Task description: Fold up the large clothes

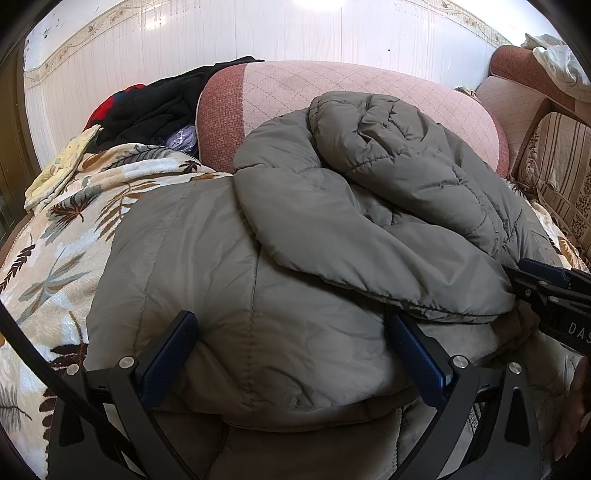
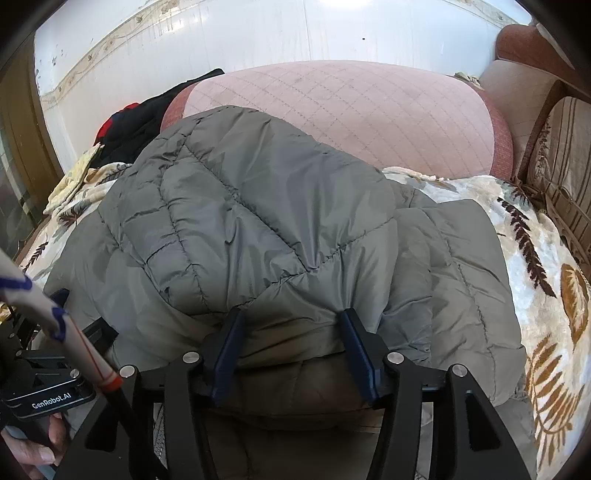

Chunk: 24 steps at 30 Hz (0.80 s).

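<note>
jacket (image 2: 258, 229) folded, edge between right tool (image 2: 291, 321) tips

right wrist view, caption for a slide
Right tongs straddling the folded grey puffer jacket on a leaf-print blanket.

- Leaf-print blanket (image 1: 66, 229), cream with brown and grey fronds, spread over the seat.
- Pink quilted sofa back (image 1: 332, 92) behind, red-brown woven edge.
- Heap of black and red clothes (image 1: 155, 107) at far left.
- Striped cushion (image 1: 561, 166) at right.
- White panelled wall (image 2: 258, 33) with floral border.
</note>
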{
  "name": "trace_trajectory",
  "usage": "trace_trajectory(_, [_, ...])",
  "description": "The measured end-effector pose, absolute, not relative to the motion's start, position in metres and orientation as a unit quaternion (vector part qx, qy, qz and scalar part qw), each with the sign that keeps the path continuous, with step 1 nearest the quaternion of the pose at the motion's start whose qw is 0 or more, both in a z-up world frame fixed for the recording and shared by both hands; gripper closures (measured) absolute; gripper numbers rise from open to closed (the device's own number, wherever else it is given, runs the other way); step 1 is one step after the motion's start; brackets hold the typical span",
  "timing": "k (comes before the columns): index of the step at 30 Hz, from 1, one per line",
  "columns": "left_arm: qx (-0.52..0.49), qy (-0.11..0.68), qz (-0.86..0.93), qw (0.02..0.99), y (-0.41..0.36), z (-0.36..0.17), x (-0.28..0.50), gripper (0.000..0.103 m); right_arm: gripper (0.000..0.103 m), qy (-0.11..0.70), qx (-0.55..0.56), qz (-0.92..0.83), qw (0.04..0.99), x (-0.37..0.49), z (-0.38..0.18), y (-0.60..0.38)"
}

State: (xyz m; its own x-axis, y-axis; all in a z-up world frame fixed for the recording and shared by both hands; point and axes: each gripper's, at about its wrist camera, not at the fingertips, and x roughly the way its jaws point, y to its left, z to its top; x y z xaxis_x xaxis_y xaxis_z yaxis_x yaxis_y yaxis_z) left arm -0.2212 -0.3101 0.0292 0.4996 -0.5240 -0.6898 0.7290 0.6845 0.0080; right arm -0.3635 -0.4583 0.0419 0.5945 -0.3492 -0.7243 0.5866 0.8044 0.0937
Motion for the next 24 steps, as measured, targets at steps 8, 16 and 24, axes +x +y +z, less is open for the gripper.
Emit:
trace_trajectory(8, [0.151, 0.338, -0.367, 0.853, -0.31, 0.03, -0.221, 0.0, 0.043, 0.364, 0.162, -0.264, 0.878, -0.364, 0.042, -0.458])
trace_trajectory(16, [0.153, 0.337, -0.366, 0.854, -0.308, 0.033, -0.221, 0.0, 0.042, 0.36, 0.167, -0.263, 0.879, -0.362, 0.045, -0.457])
trace_trajectory(24, [0.154, 0.336, -0.366, 0.854, -0.308, 0.033, -0.222, 0.0, 0.042, 0.308, 0.168, -0.245, 0.904, -0.371, 0.069, -0.449])
